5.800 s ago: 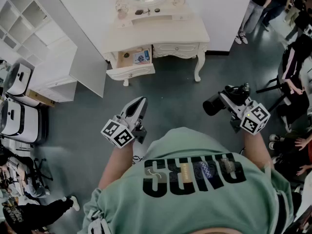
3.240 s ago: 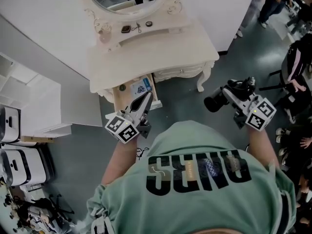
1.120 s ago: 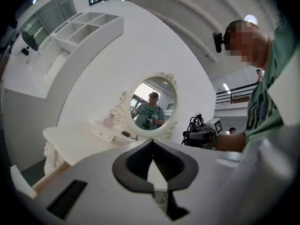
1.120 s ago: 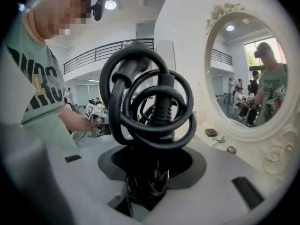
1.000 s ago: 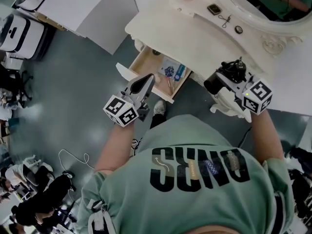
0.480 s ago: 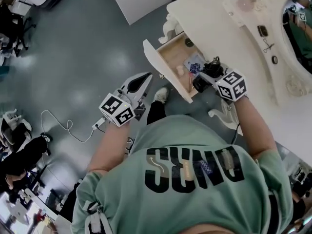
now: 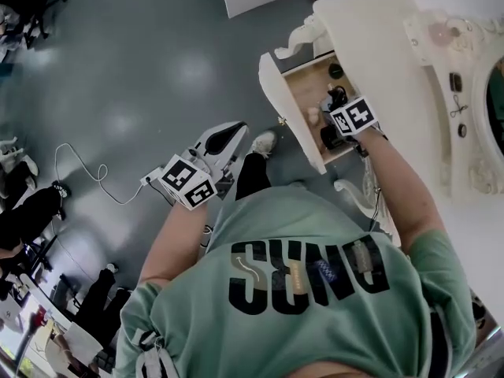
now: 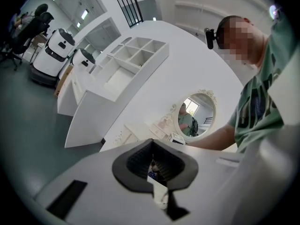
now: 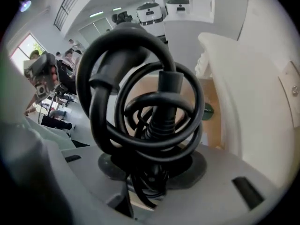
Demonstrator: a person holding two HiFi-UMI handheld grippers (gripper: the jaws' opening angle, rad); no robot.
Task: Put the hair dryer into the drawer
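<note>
We hold the dryer [image 7: 327, 137] in our right gripper [image 7: 339, 110], which points steeply down at the near end of the open drawer [image 7: 303, 81]. We cannot tell whether the dryer touches the wooden bottom. In the right gripper view the jaws stand partly apart and are clamped on the dryer's black handle. Its cord [image 9: 101, 74] is coiled in loose loops right in front of the camera. Past the loops we see the drawer's pale wood and a small dark-green round thing [image 9: 207, 110] lying on it. The drawer's cream front rises at the right of that view.

The drawer is pulled out of a cream table [image 7: 378, 46]. An oval mirror [image 8: 197, 114] stands on the table.

Our left gripper [image 7: 228, 132] hangs well apart from the drawer, out over the grey floor [image 7: 118, 69], and points roughly level. In the left gripper view its white jaws are together, with nothing between them. Beyond them that view shows the table, the mirror and a white shelf unit [image 8: 136, 55] against the wall. A thin cable [image 7: 79, 172] lies looped on the floor to our left.
</note>
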